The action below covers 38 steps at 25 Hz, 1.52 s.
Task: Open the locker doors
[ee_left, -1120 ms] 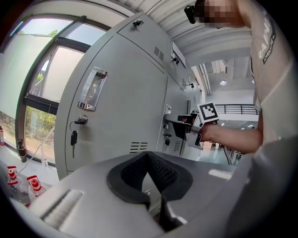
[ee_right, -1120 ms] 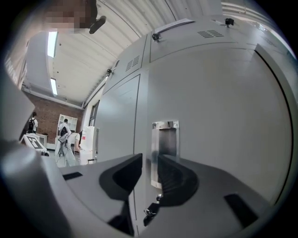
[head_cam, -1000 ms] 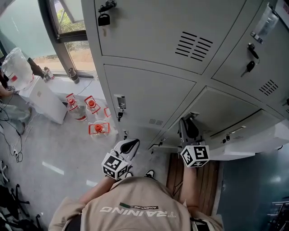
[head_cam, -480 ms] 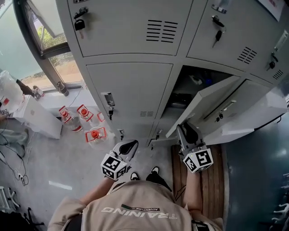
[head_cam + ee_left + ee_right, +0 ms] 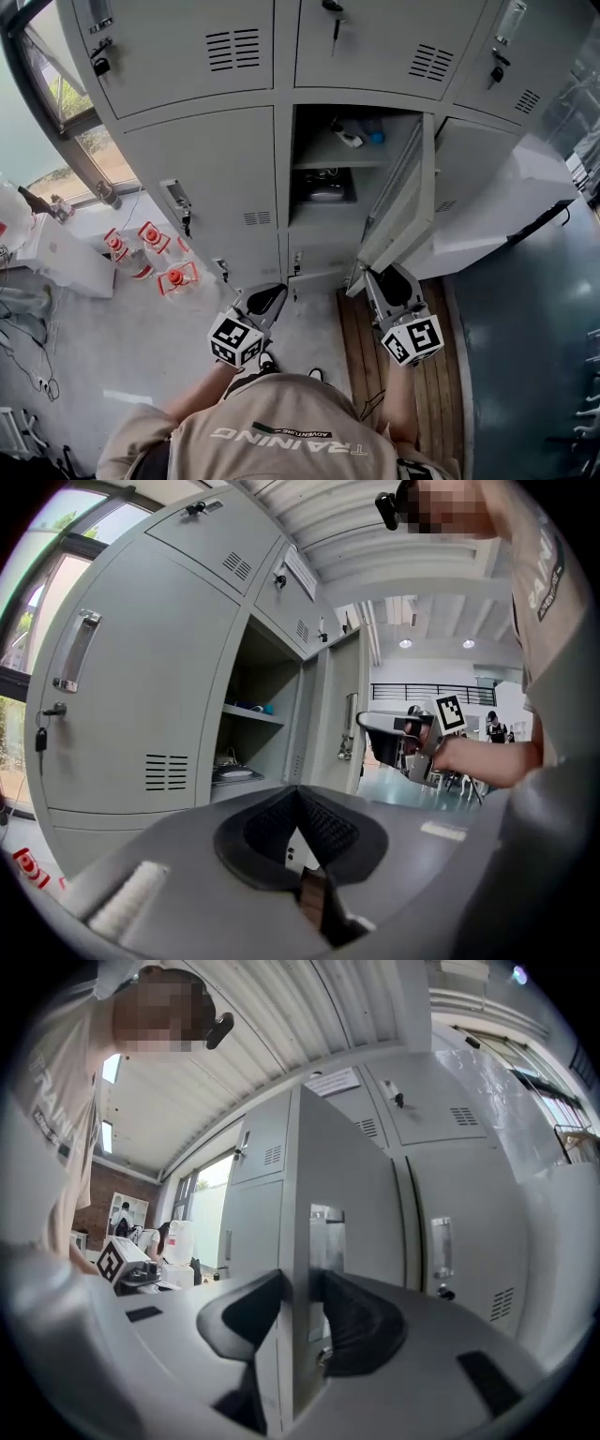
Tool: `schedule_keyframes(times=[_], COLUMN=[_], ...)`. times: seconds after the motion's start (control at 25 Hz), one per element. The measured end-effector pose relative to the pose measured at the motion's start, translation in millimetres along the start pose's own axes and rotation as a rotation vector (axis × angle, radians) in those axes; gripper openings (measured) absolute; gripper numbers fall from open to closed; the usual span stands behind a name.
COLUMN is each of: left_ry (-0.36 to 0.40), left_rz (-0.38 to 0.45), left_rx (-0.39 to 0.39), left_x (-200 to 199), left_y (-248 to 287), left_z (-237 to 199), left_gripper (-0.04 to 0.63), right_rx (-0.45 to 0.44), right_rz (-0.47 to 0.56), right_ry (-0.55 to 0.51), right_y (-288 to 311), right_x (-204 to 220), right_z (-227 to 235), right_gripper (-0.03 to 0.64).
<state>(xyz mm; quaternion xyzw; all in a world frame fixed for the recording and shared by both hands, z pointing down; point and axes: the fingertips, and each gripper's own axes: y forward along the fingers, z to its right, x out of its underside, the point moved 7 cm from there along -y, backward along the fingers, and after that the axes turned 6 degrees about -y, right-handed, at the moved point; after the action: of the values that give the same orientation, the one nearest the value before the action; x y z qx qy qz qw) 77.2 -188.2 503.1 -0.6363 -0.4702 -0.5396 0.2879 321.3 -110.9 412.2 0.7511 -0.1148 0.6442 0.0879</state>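
Okay, middle locker door (image 5: 405, 211) is swung out to the right, nearly edge-on from the head view, and its compartment (image 5: 309, 220) is open behind it. A shelf (image 5: 323, 155) sits inside w/ a small blue thing (image 5: 375, 137) and a white thing (image 5: 349, 140) on it. Something pale lies on the level below, can't tell what.

R gripper (image 5: 392, 281) is at the near, free edge of that door. In the right gripper view the R gripper (image 5: 302, 1288) has the door (image 5: 342, 1176) edge btwn its jaws. The jaws are opening, one dark pad each side of the metal, no firm pinch showing. The door's handle plate (image 5: 326, 1241) is just past the right pad.

L gripper (image 5: 265, 298) hangs lower left, near the person's body, well apart from any door. In its own view the L gripper (image 5: 298, 794) has its jaws closed, tips together, nothing btwn them.

Left of the open compartment, the neighbour door (image 5: 206, 178) is closed, handle (image 5: 175, 197) on its left side. The upper row of doors (image 5: 187, 47) is closed too. Red-capped bottles (image 5: 173, 277) stand on the floor at the left, below the window (image 5: 56, 112). Wooden boards (image 5: 441, 375) run under the R arm.
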Motion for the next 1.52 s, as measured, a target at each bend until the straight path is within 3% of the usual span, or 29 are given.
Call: schedule_keyframes(times=[0.44,0.52,0.72,0.88,1.08,1.28,1.52], left_ry=[-0.04,-0.055,-0.055,-0.038,-0.057,-0.086,-0.068], left_rz=[-0.016,-0.027,-0.013,-0.01,0.006,0.023,0.065], left_rx=[-0.106,-0.126,-0.14,-0.129,-0.162,-0.214,-0.234], left_x=[25,33,33,29,28,36,26], left_y=[15,14,11,7,-7,-47,-111], left_z=[81,86,99,102,95,72,17], left_gripper=[0.007,0.007,0.008,0.008,0.008,0.008,0.008], right_rx=[0.101,0.151,0.325,0.305,0.268,0.155,0.11], right_rz=[-0.051,-0.076,-0.154,-0.156,-0.14,-0.135,-0.117], right_ry=[-0.047,-0.048,-0.193,-0.149,-0.192,-0.156,-0.087], right_y=[-56,-59,-72,-84,-91,-60,-6], right_x=[8,8,3,4,-9,-1,-8], right_z=[57,65,66,55,24,-24,-93], right_gripper=[0.117,0.12,0.118,0.117,0.072,0.064,0.041])
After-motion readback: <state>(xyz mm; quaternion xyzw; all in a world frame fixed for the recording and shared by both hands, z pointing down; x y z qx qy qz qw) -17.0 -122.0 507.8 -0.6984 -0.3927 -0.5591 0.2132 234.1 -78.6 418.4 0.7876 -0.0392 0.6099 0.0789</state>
